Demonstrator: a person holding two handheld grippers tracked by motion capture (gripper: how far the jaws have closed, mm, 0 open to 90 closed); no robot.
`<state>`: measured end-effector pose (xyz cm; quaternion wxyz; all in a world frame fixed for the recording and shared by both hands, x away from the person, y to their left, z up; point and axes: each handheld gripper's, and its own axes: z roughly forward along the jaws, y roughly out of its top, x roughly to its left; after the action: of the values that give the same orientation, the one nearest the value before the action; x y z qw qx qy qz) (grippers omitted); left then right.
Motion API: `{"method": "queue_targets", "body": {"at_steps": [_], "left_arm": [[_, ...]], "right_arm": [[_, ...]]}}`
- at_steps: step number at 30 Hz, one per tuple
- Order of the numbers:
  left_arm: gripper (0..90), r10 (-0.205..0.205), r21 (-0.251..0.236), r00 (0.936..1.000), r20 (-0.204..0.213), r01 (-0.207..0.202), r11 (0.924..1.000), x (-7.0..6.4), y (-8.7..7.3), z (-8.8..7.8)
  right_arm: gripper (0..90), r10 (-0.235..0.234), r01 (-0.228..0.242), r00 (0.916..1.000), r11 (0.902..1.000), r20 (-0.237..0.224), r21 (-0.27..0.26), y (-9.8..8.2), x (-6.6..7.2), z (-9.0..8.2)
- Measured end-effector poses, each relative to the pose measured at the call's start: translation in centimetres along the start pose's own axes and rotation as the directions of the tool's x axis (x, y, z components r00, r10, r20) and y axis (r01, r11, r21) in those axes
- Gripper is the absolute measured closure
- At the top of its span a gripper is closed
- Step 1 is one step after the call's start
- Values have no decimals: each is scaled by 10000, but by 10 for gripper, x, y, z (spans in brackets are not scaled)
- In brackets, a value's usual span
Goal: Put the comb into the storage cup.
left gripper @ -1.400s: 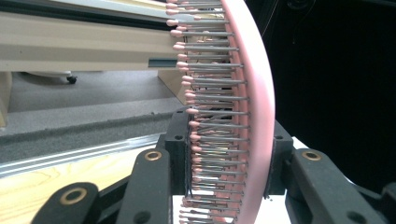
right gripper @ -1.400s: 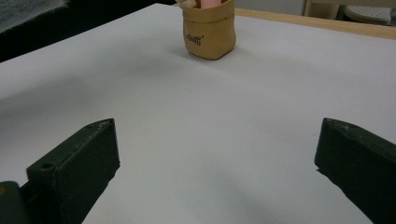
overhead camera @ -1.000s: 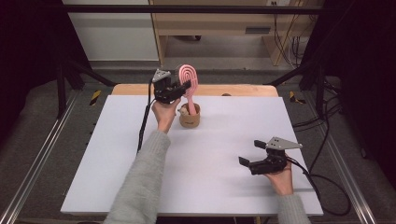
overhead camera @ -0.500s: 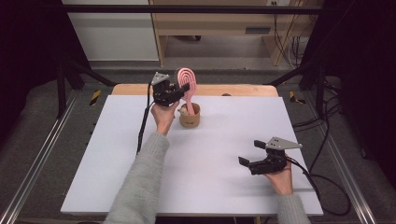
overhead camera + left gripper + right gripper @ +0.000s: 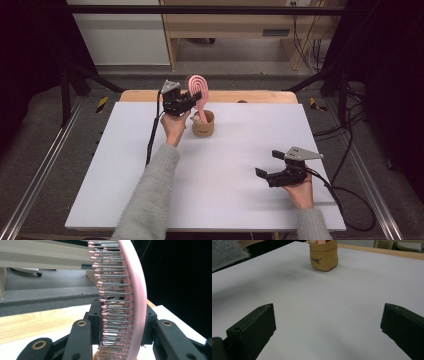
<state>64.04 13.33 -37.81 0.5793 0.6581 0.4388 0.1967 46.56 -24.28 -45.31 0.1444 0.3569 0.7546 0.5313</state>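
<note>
Left hand-held gripper is clamped on the pink hairbrush, which stands upright with its handle in the tan cup at the bench's far side, while the right hand-held gripper rests released, well apart.

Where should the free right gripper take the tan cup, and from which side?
Take the tan cup across its side wall, low on the body, coming in level from the person's side. It stands upright with soft rounded walls, and its mouth is taken up by the pink hairbrush, which the left gripper clamps by the head, so a top approach looks blocked.
</note>
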Motion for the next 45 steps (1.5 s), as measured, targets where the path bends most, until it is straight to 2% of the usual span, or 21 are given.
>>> {"method": "queue_targets", "body": {"at_steps": [12,36,45], "left_arm": [[621,-190,-113,9997,-152,189,9998,9,-3,-7],[594,-327,54,9971,-690,331,9994,21,-5,-15],[589,-404,9,9966,-720,406,9992,24,-7,-18]], "right_arm": [[4,24,-24,10000,10000,-2,-33,0,0,0],[4,14,-14,10000,10000,9,-34,0,0,0],[4,13,-13,10000,10000,8,-27,0,0,0]]}}
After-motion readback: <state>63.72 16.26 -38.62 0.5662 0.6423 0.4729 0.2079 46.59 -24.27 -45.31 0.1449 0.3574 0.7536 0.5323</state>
